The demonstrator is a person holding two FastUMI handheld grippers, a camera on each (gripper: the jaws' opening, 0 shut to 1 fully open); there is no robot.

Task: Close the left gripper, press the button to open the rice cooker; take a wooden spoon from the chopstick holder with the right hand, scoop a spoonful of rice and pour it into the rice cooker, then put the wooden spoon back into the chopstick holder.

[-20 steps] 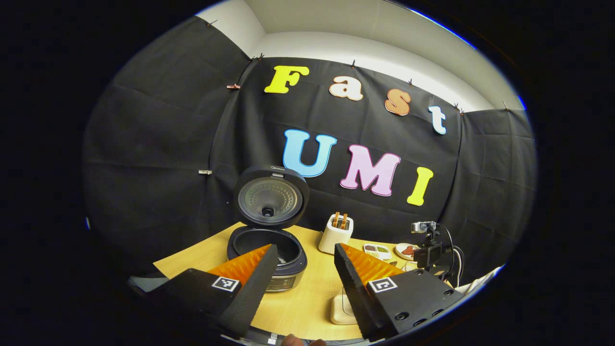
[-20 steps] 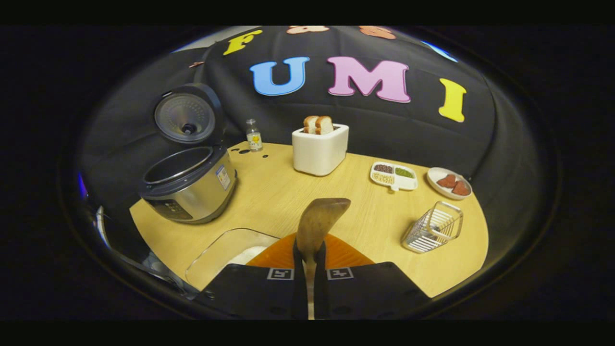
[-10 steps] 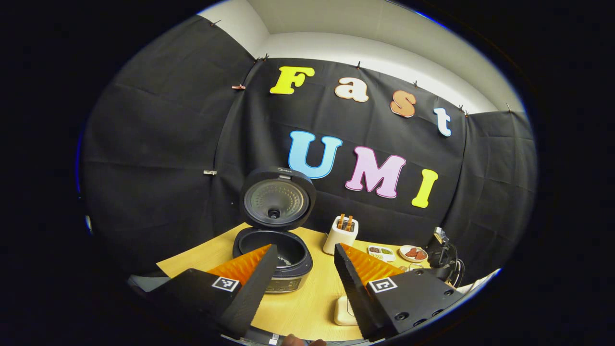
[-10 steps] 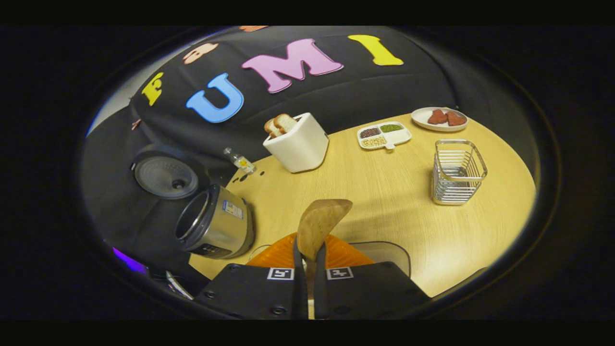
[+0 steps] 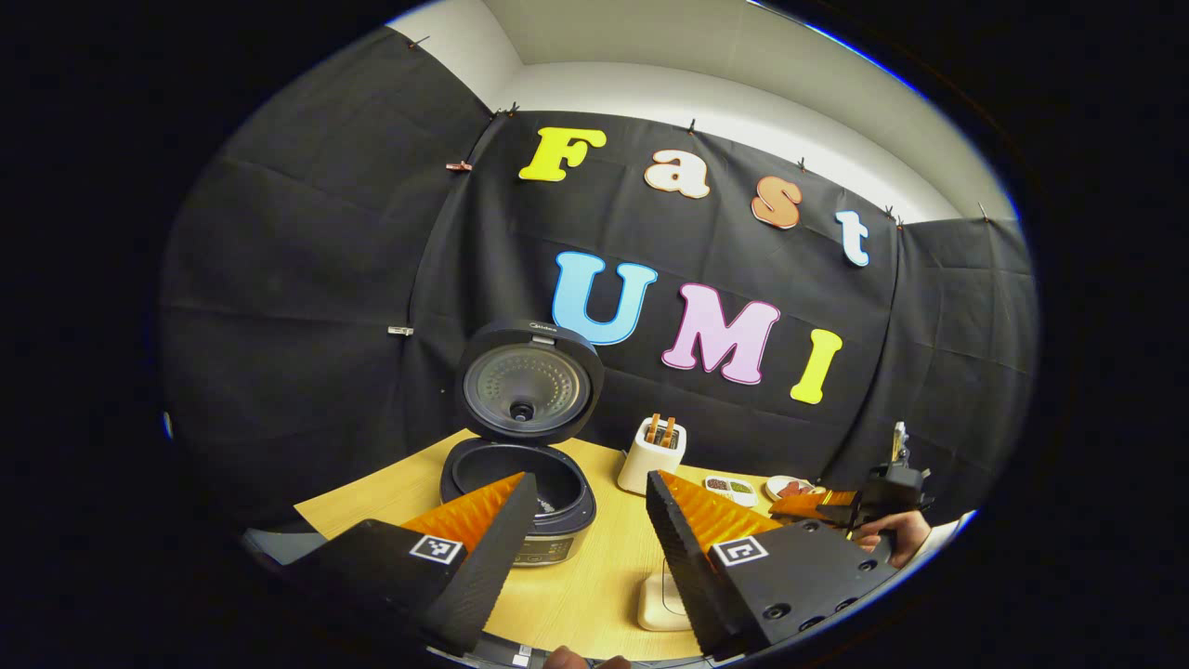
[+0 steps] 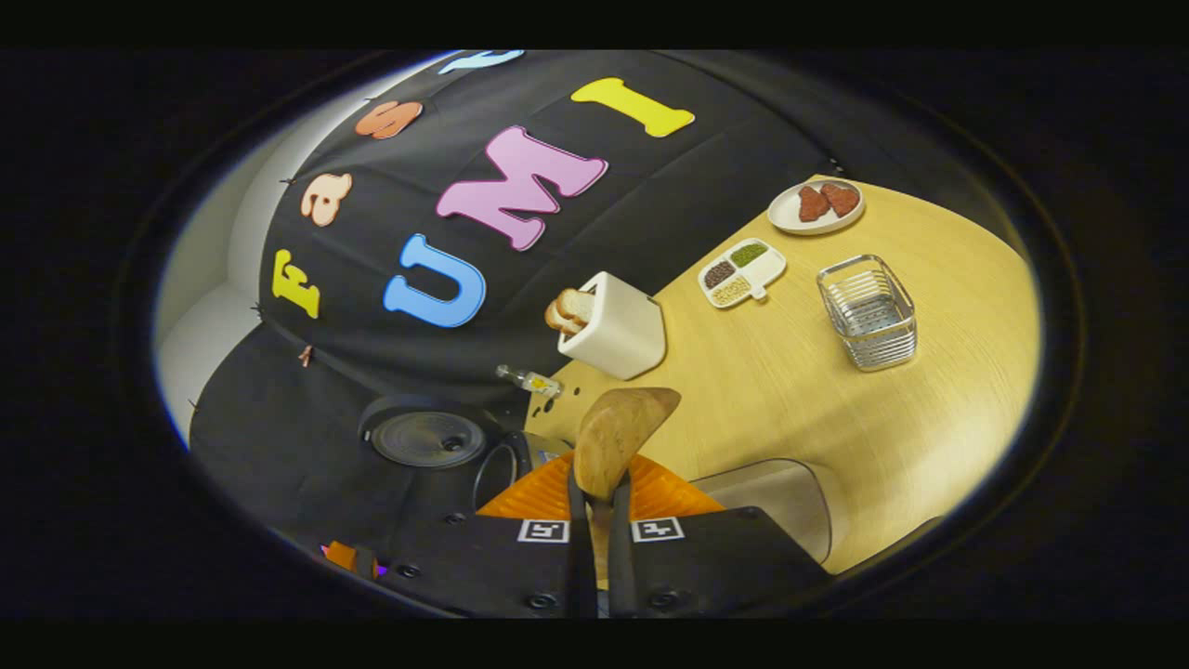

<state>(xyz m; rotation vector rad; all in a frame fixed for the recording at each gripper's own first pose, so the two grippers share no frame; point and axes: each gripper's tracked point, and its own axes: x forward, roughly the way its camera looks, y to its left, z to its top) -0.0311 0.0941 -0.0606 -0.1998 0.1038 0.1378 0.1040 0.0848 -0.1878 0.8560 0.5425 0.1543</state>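
Pale wood-grain table (image 6: 836, 409) fills the right half of the right gripper view, black cloth wall behind it.

Progress, judged from how things lie: rice cooker (image 5: 518, 483) is already open, round lid up w/ a dimpled metal inner plate, dark pot below, lower centre of the left gripper view. A few pale specks show inside the pot, prob. rice, too small to be sure. Wooden spoon (image 6: 613, 435) is out of the holder and clamped in the right gripper (image 6: 594, 492), jaws tight on the handle, smooth rounded bowl sticking up at lower centre of the right gripper view. Can't tell if the bowl carries rice. Chopstick holder (image 6: 868, 312), a square wire basket, shiny metal, stands at right of that view w/ no spoon in it. So what's left looks like getting the spoon back into the holder, poss. a pour first.

Left gripper (image 5: 585, 520) is released, fingers spread wide w/ ribbed wedge pads, at the bottom of the left gripper view, hovering near the cooker but touching nothing.

Other bits: clear plastic tub (image 6: 780, 492), rounded corners, at lower right of the right gripper view; white boxy toaster (image 6: 615, 327) w/ bread slices; divided white dish (image 6: 741, 273); round plate (image 6: 816, 206).
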